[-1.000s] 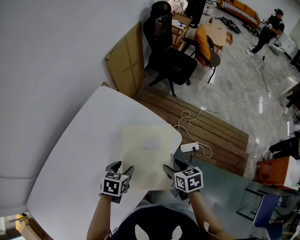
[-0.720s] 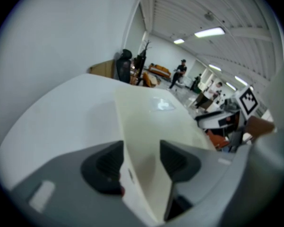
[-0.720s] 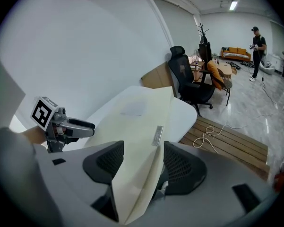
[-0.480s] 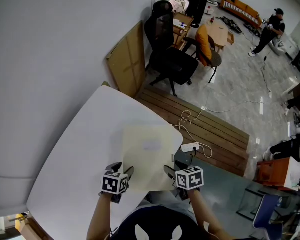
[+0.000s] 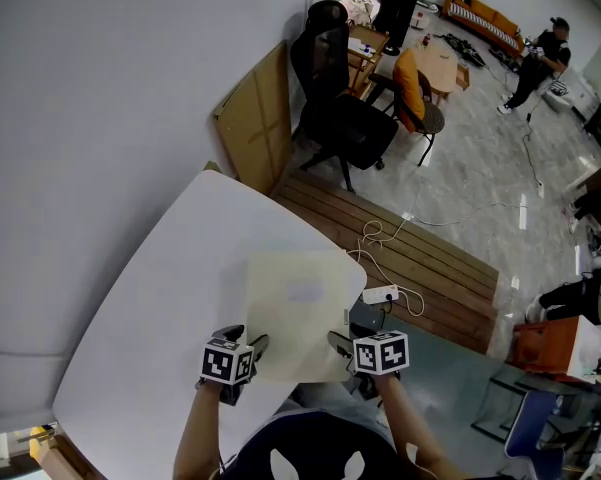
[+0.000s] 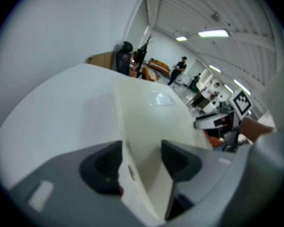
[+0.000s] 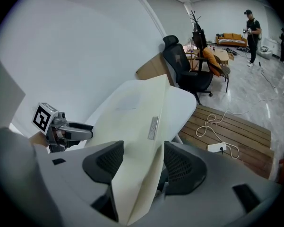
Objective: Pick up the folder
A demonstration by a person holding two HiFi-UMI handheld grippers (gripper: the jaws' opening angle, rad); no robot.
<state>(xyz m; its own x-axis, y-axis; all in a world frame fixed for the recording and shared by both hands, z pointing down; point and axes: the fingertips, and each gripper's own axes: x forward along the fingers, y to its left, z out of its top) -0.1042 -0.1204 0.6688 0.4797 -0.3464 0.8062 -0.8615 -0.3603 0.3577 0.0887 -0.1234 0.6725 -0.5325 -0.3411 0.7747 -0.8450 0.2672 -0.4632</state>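
Subject: cream folder point(image 5: 295, 308), lying flat on the white table point(image 5: 170, 298); its near edge appears to project past the table's near rim.
Long axis: runs from near to far, slightly slanted, so the short near edge faces the person.
Key relation: the folder extends away from both grippers, which take it at its two near corners; neither hand is clearly nearer.
Left gripper point(image 5: 245, 340): at the near-left corner. Its jaws have just been opening and stand wide, with the folder's edge between them. The edge lies close to the left pad point(image 6: 106, 164) and clear of the other, so there is no grip.
Right gripper point(image 5: 345, 346): at the near-right corner, jaws equally wide. The folder's splayed leaves fill most of the gap between the pads point(image 7: 182, 167); no squeeze is evident.
Judgement: both pairs of jaws must close before any lift.
Folder surface: thin, matte and stiff-looking, with a pale label patch point(image 5: 303, 290) on the cover and a small grey strip point(image 7: 153, 127) near its right edge.
Table surface: smooth, white, with rounded corners.
Pads: dark and ribbed.
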